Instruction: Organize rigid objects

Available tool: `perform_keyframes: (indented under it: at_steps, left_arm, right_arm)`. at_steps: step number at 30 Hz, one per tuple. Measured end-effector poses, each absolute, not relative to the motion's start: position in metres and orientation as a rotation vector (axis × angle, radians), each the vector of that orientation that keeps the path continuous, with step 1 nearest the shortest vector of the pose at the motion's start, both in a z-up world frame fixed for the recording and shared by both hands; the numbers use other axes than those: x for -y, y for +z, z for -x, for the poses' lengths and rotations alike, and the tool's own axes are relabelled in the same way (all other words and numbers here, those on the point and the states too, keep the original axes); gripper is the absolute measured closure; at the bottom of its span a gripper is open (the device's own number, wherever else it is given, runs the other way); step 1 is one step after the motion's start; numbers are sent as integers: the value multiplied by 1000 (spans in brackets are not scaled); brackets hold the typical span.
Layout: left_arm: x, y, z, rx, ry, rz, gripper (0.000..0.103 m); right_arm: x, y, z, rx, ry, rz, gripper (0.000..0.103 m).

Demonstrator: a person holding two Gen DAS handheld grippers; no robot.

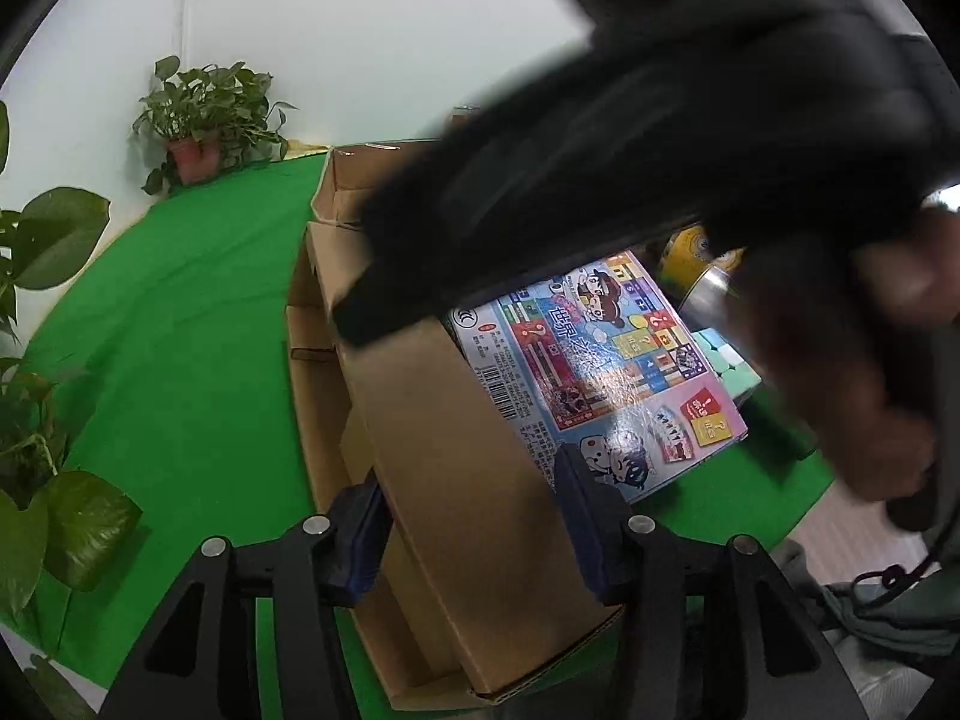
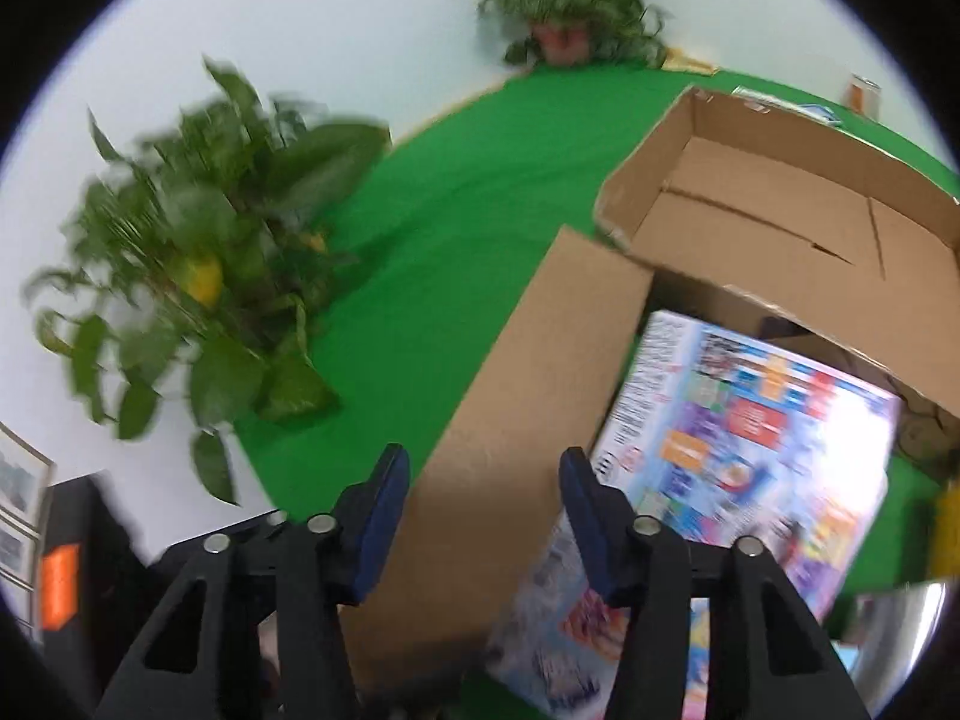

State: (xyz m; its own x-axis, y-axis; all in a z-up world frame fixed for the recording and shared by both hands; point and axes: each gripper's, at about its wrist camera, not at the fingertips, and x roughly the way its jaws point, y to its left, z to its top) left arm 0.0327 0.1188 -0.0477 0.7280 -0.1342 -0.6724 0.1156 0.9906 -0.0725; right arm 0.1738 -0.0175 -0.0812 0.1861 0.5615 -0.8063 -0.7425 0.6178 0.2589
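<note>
An open brown cardboard box (image 1: 456, 450) lies on the green table, and it also shows in the right wrist view (image 2: 780, 228). A colourful board game box (image 1: 600, 360) rests beside its near flap; it is blurred in the right wrist view (image 2: 750, 438). My left gripper (image 1: 474, 516) is open, its blue pads either side of the flap. My right gripper (image 2: 486, 516) is open over the flap (image 2: 510, 420). The right gripper's black body (image 1: 660, 150) crosses the top of the left wrist view, held by a hand (image 1: 840, 372).
A potted plant (image 1: 204, 120) stands at the far table corner. A bigger leafy plant (image 2: 198, 276) sits at the left edge. A yellow tin (image 1: 696, 258) and a mint green block (image 1: 732, 366) lie behind the game box. The green cloth (image 1: 180, 330) covers the table.
</note>
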Motion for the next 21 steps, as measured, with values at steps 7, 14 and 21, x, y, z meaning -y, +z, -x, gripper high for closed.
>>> perform_keyframes:
  at_steps: [7, 14, 21]
  left_arm:
    - [-171, -51, -23, -748, -199, 358, 29]
    - [-231, -65, -12, -670, -221, 670, 25]
    - [-244, -86, -40, -713, -344, 881, 69]
  right_arm:
    - [22, -90, -179, -1041, 849, 245, 74]
    - [19, -90, -175, -1059, 859, 225, 74]
    - [29, -83, -142, -1101, 990, 196, 71]
